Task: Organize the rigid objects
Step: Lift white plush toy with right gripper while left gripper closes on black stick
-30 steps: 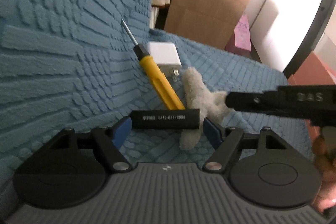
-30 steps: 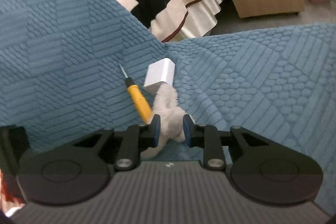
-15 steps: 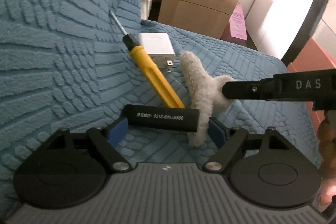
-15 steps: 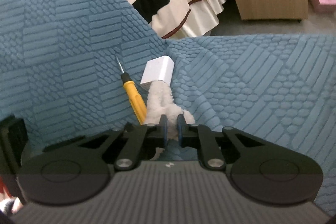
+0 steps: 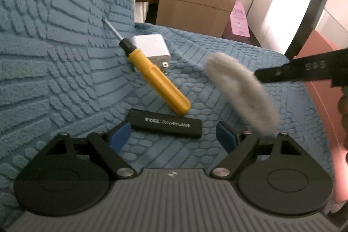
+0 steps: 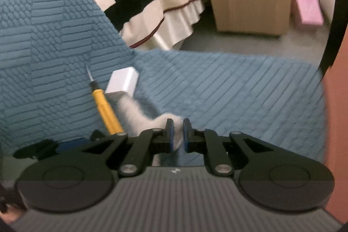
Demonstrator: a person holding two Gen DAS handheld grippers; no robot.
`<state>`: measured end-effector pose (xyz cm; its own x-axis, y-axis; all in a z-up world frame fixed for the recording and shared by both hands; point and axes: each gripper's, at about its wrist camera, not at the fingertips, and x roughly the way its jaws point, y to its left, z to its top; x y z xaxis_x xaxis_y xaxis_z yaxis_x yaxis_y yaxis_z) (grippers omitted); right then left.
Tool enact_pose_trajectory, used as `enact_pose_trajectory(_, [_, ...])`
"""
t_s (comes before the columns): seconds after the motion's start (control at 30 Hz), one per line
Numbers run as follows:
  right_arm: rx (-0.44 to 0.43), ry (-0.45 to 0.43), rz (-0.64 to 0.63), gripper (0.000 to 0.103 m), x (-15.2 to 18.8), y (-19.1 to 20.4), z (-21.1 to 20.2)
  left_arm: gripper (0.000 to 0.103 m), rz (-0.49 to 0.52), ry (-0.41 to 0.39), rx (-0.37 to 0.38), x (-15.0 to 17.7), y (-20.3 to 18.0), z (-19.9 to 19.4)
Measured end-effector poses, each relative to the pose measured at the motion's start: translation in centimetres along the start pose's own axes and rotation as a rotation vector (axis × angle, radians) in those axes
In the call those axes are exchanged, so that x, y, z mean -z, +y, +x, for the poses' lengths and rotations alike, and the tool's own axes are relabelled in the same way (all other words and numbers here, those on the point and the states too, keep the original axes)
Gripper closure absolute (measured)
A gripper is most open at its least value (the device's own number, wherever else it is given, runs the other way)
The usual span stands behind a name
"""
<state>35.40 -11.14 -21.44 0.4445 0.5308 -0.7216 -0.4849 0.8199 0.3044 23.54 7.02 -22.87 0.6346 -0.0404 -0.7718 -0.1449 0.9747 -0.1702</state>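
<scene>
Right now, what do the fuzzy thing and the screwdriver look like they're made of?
Fuzzy thing: soft pale fleece or plush, judging by its woolly, matted nap; exact fibre unclear. Screwdriver: smooth, glossy yellow handle, probably plastic, with a black collar and a thin, shiny shaft, likely metal.

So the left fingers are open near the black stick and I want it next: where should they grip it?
Grip the black stick at mid-length across its narrow width, coming from above; it lies flat and crosswise, its near long side clear, the screwdriver butt near the far side.
</scene>
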Motion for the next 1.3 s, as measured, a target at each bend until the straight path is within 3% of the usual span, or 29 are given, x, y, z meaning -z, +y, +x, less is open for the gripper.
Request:
enact_pose_trajectory(0.13, [0.070,-0.018,-0.081,0.092,-0.1,0.2,-0.2,0.015,0.033,0.009,-0.031,-0.2,-0.2,0.6])
enact_pose_trajectory(0.27, [-0.010,0.002,-0.047,0.090,0.1,-0.3,0.1,0.014,0.120,0.019,-0.068,-0.7,-1.0,1.7])
enact_pose_trajectory(0.37, [-0.049,0.029,-0.103,0.087,0.2,0.4,0.0,0.014,0.175,0.029,-0.083,-0.5,-1.4,2.0])
enact_pose_trajectory(0.43, [-0.094,0.046,-0.144,0.078,0.3,0.8,0.0,0.014,0.182,0.031,-0.083,-0.6,-1.4,2.0])
enact_pose_trajectory(0.5, [-0.130,0.056,-0.178,0.053,0.6,1.3,-0.2,0.014,0.186,0.027,-0.085,-0.6,-1.2,2.0])
enact_pose_trajectory(0.57, [-0.150,0.060,-0.209,0.046,0.7,1.8,-0.5,0.014,0.184,0.029,-0.083,-0.6,-1.2,2.0])
enact_pose_trajectory(0.7, [-0.201,0.095,-0.243,0.047,1.0,2.1,-0.6,0.014,0.184,0.029,-0.079,-0.7,-1.1,2.1])
enact_pose_trajectory(0.93, [-0.165,0.185,-0.299,0.049,2.5,2.4,0.6,0.014,0.193,0.022,-0.075,-1.0,-0.9,2.5])
enact_pose_trajectory(1.03, [-0.155,0.192,-0.338,0.071,3.6,3.2,0.7,0.014,0.259,0.019,-0.089,-1.2,-1.5,2.5])
enact_pose_trajectory(1.07, [-0.149,0.195,-0.357,0.084,3.9,3.4,0.7,0.014,0.294,0.016,-0.101,-1.2,-1.9,2.4])
enact_pose_trajectory(1.17, [-0.117,0.182,-0.387,0.086,4.3,3.8,0.2,0.013,0.390,0.002,-0.117,-1.1,-2.8,2.3])
enact_pose_trajectory(1.3, [-0.090,0.168,-0.343,0.087,4.1,3.3,-0.5,0.011,0.351,0.026,-0.085,-1.4,-2.0,2.5])
